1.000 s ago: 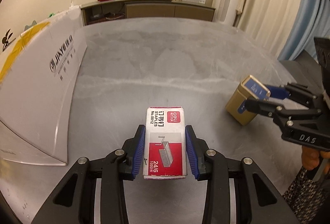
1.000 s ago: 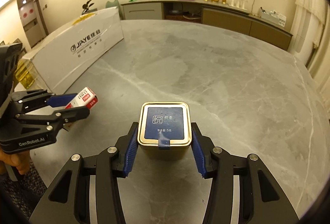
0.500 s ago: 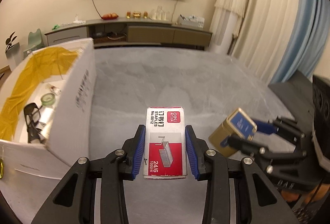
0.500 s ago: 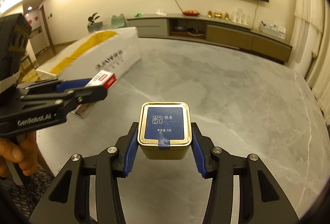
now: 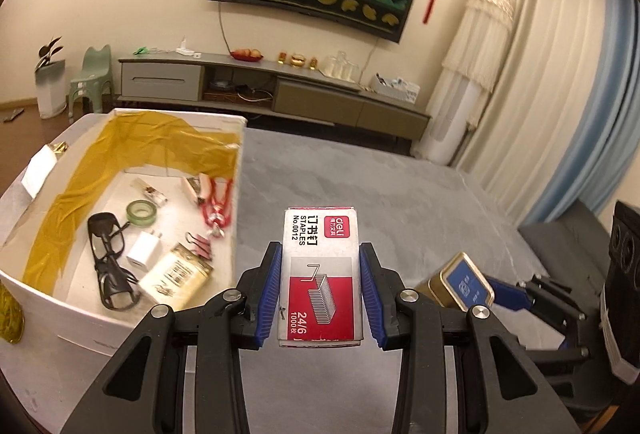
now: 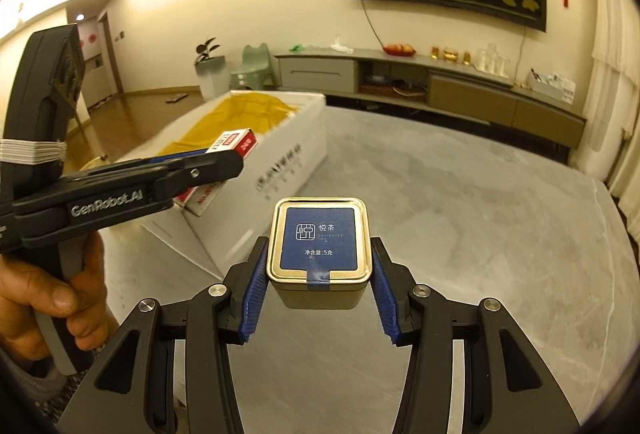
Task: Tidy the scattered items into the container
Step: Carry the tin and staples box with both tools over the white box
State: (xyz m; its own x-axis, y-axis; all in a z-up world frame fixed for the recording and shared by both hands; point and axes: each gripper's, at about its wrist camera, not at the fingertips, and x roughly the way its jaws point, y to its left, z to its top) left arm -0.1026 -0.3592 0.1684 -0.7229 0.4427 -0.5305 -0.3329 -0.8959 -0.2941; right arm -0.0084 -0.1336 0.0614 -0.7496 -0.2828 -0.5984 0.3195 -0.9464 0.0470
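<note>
My left gripper (image 5: 320,274) is shut on a red and white staple box (image 5: 320,266), held in the air just right of the white cardboard box (image 5: 238,170). My right gripper (image 6: 318,270) is shut on a gold tea tin with a blue lid (image 6: 319,246), held above the grey table. In the left wrist view the tea tin (image 5: 460,284) hangs low at the right. In the right wrist view the staple box (image 6: 232,144) sits over the near corner of the cardboard box (image 6: 280,162).
Inside the cardboard box lie black glasses (image 5: 106,258), a green tape roll (image 5: 141,213), a white charger (image 5: 144,252), binder clips (image 5: 198,244) and several other small items, with yellow tape along its wall. A person's hand (image 6: 48,298) holds the left gripper. A sideboard (image 5: 280,90) stands beyond the table.
Both grippers have risen with their loads; the cardboard box's inside has come into the left wrist view. The left gripper now sits by the box's near corner.
</note>
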